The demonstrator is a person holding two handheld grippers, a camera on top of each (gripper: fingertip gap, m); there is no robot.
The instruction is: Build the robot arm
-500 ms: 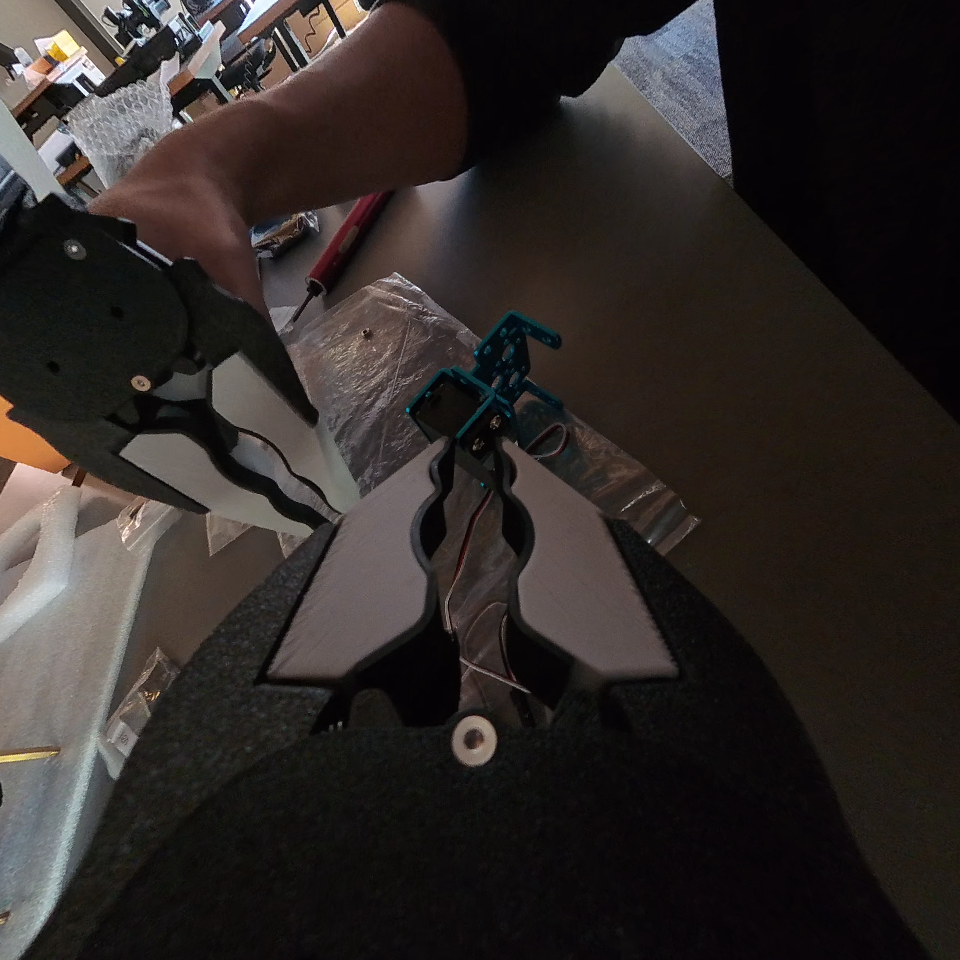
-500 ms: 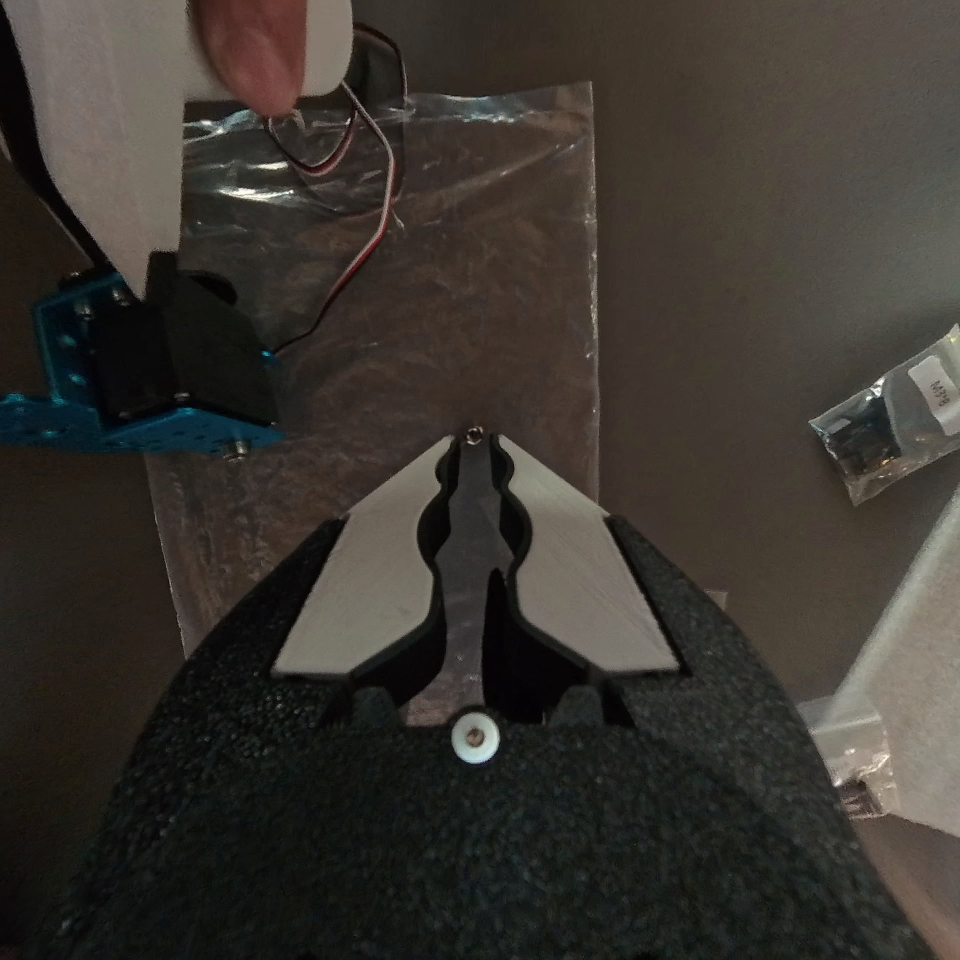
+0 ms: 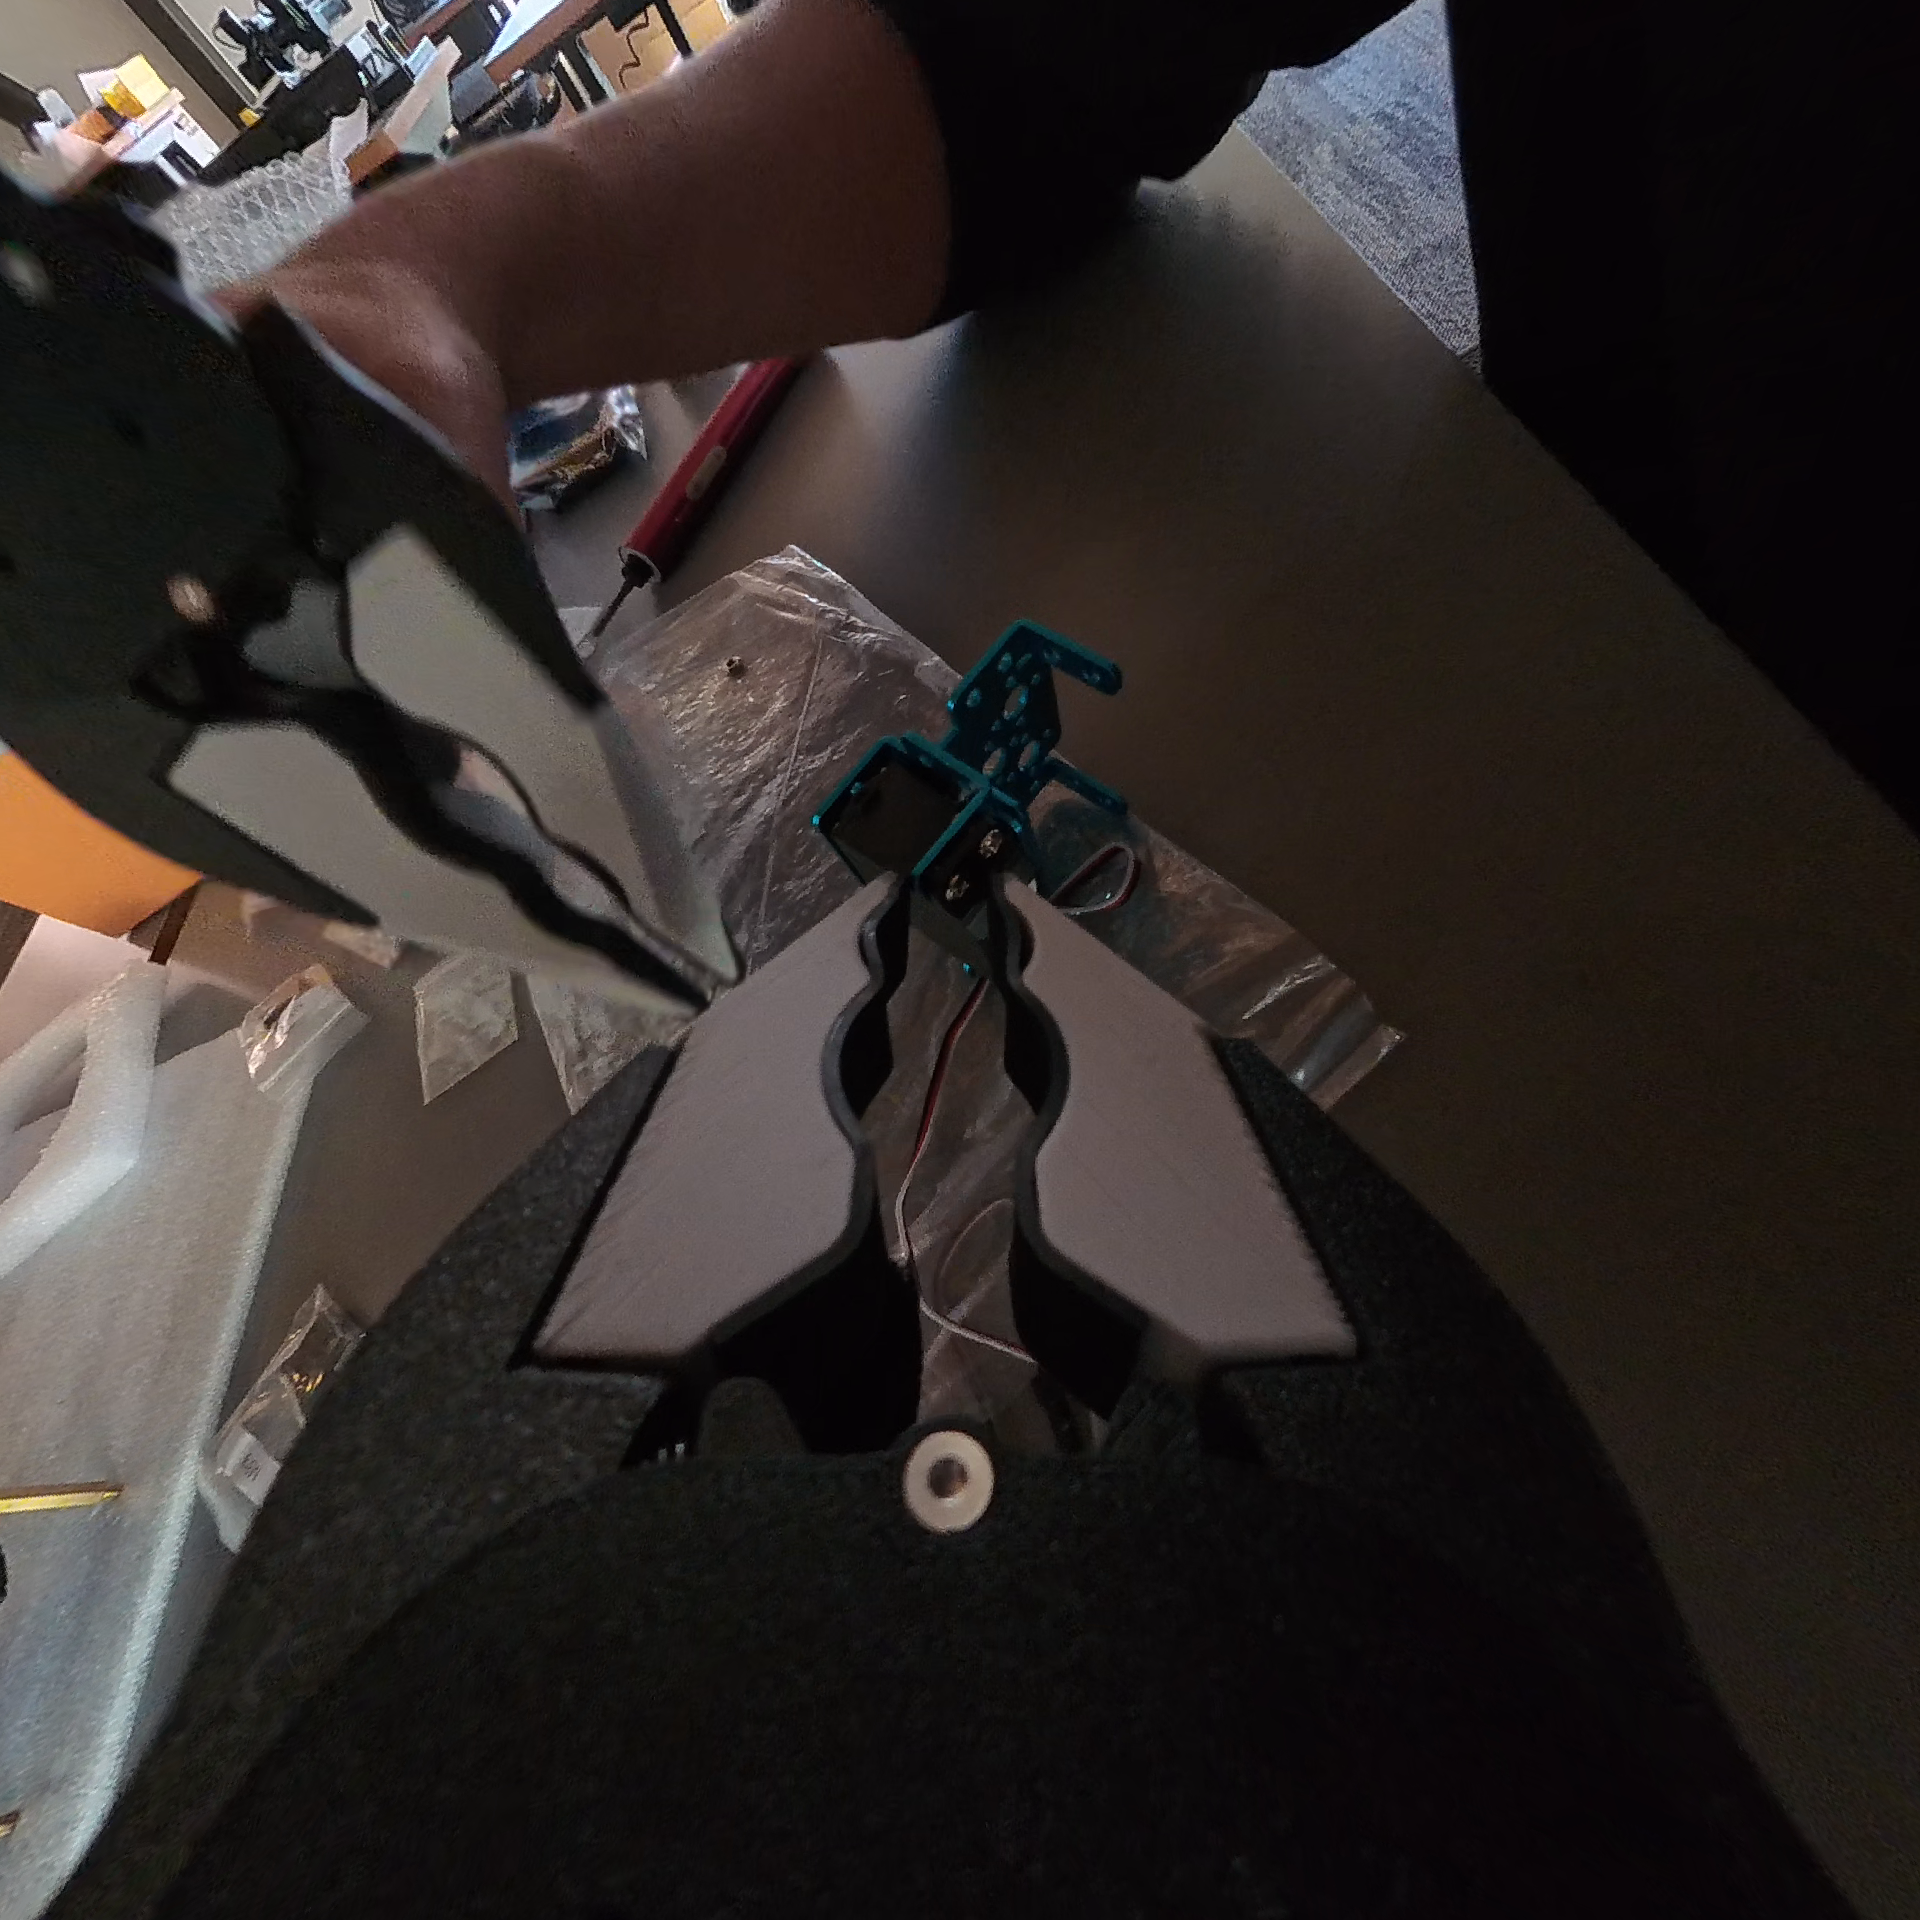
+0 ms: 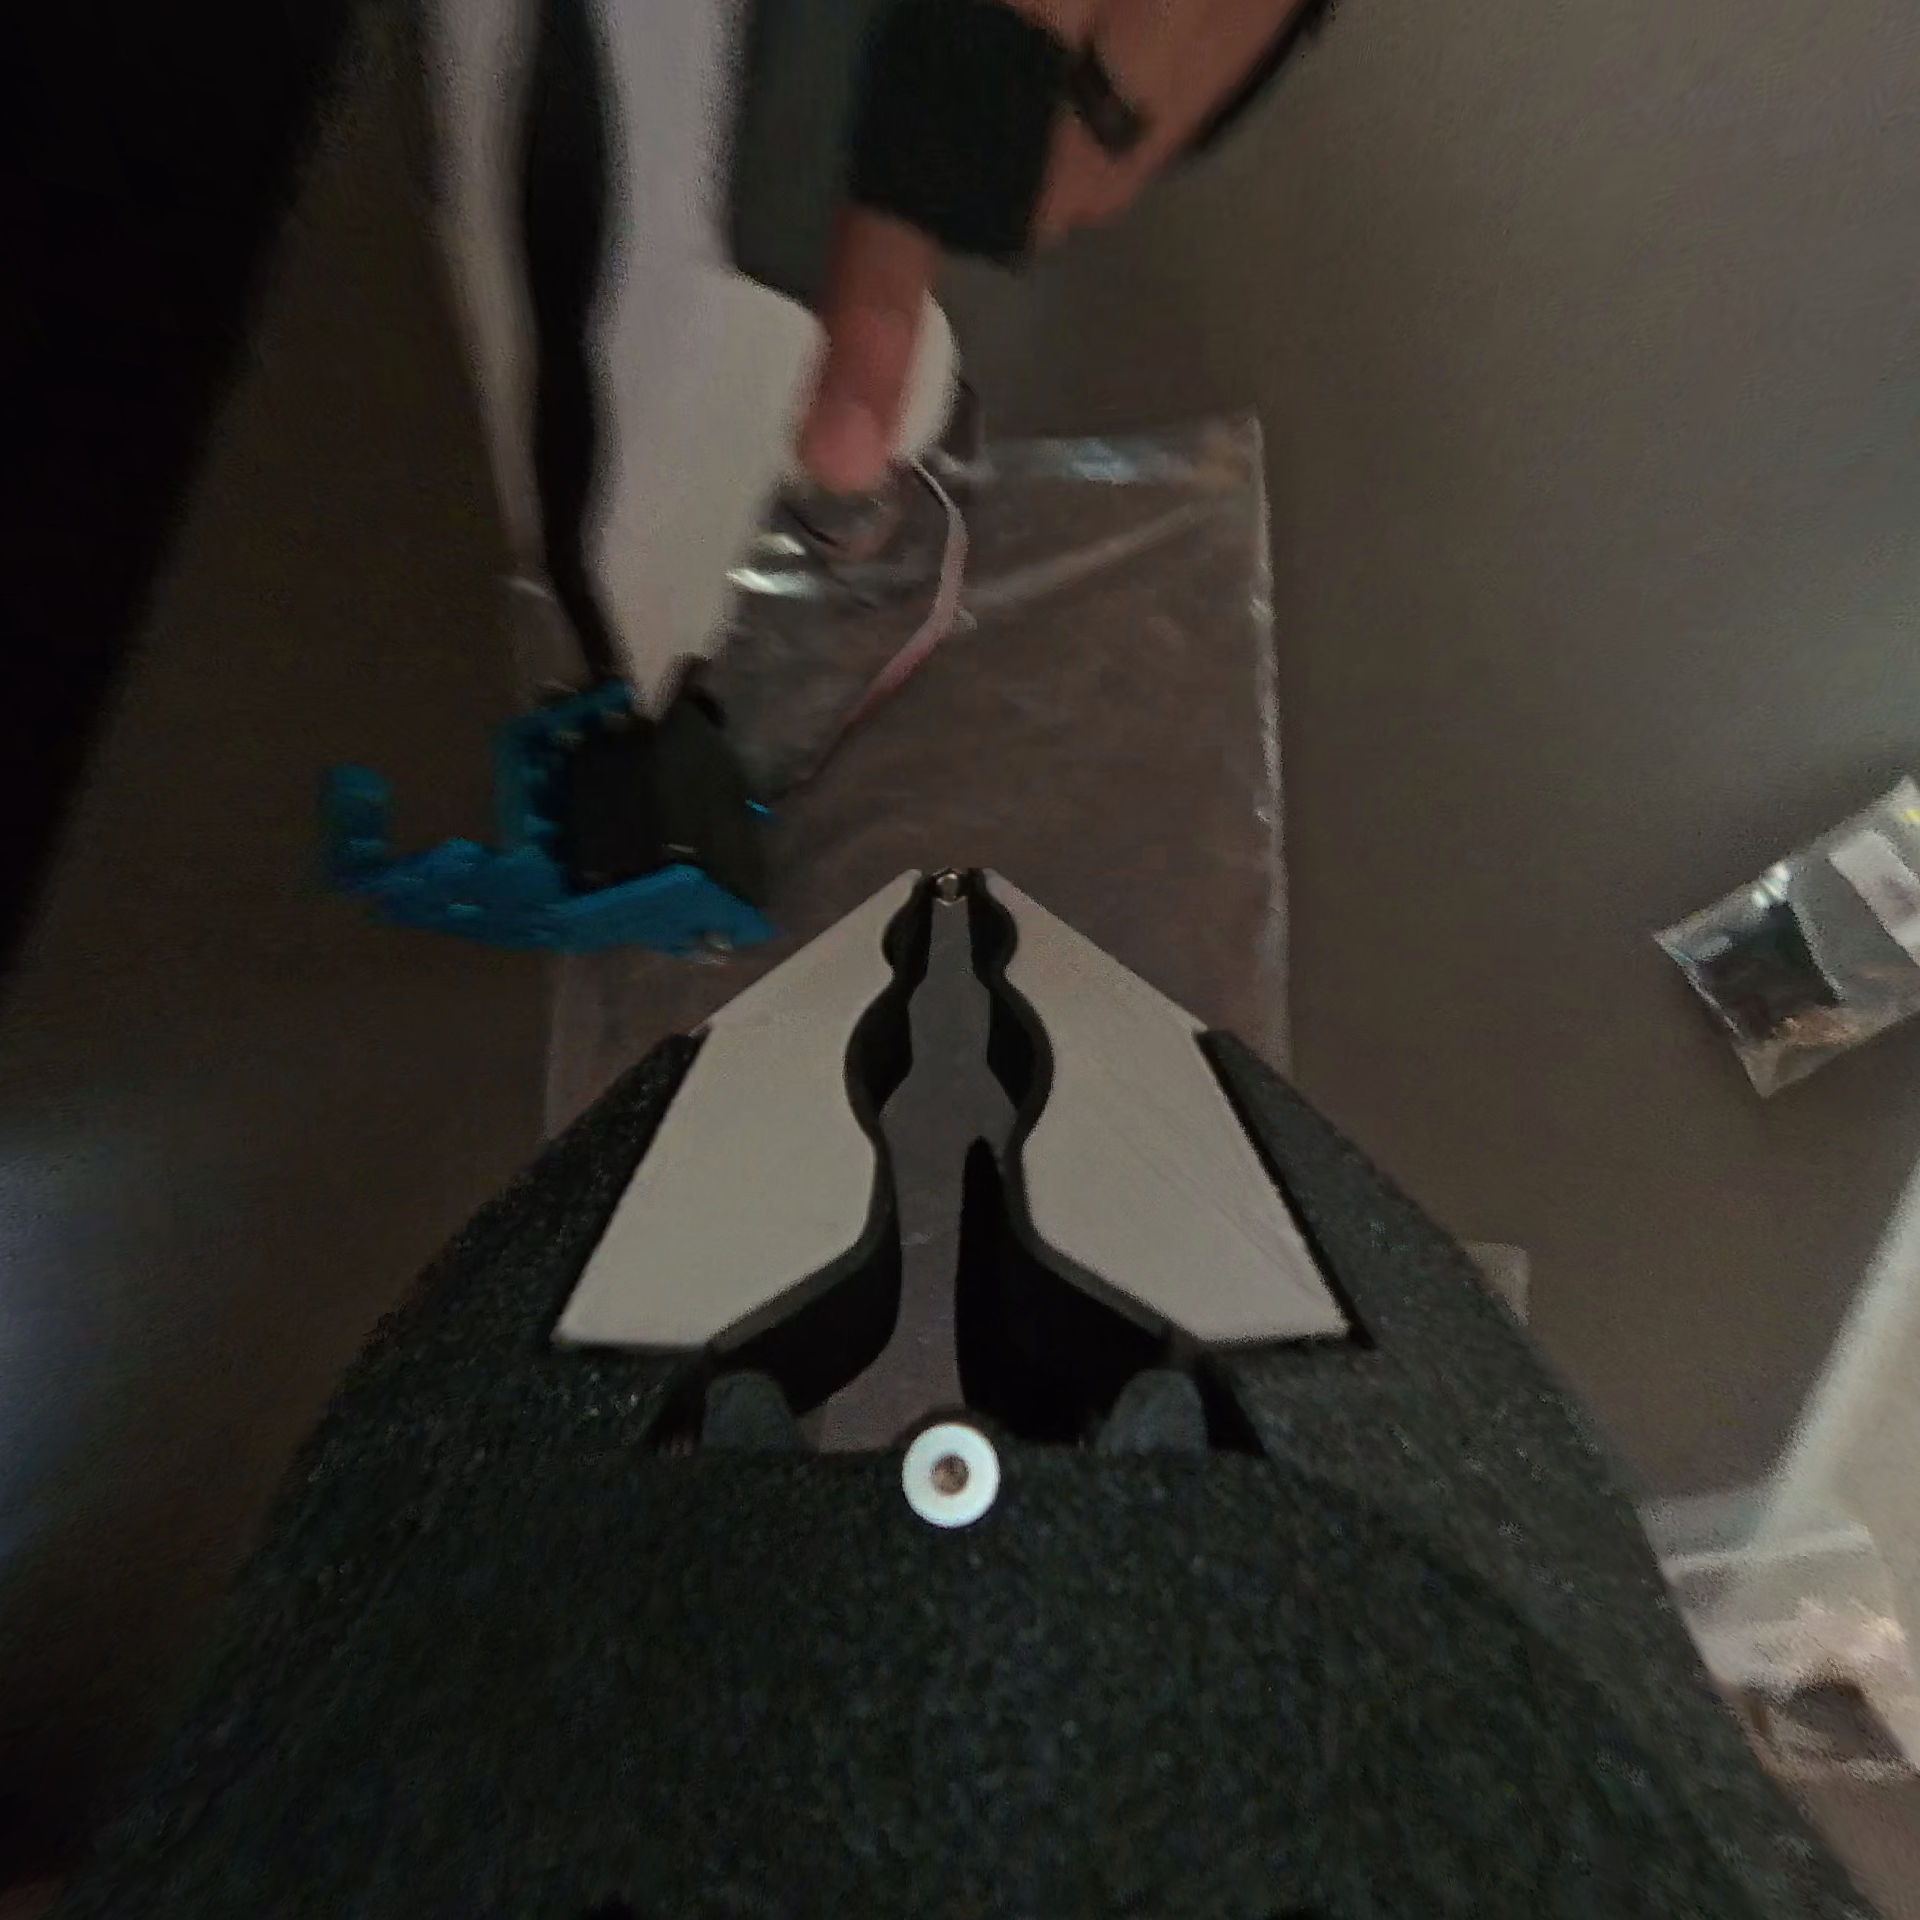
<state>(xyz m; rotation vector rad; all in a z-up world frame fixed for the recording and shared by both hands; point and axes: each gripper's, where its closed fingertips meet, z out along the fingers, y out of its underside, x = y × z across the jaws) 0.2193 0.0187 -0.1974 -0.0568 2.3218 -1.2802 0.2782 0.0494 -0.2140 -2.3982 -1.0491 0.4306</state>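
Hidden: right view blurred, servo's [image 3: 914, 831] lower body covered by fingertips | Left gripper [image 3: 951, 904]: pinching black servo in blue bracket [image 3: 1023, 707], above clear bag [image 3: 790, 696] on dark table [image 3: 1351, 727] | Right gripper [image 4: 948, 885]: tips pinching a tiny screw [image 4: 948, 883], just beside bracket, over bag.

Right wrist view is pretty smeared: the blue bracket [image 4: 540, 883] and the finger [image 4: 862, 395] above it are just blurry shapes. A tiny metal bit [image 4: 948, 885] sits at the right gripper [image 4: 948, 896] tips, too small to identify. The small bag [image 4: 1808, 935] is cut off at the right edge, contents unreadable.
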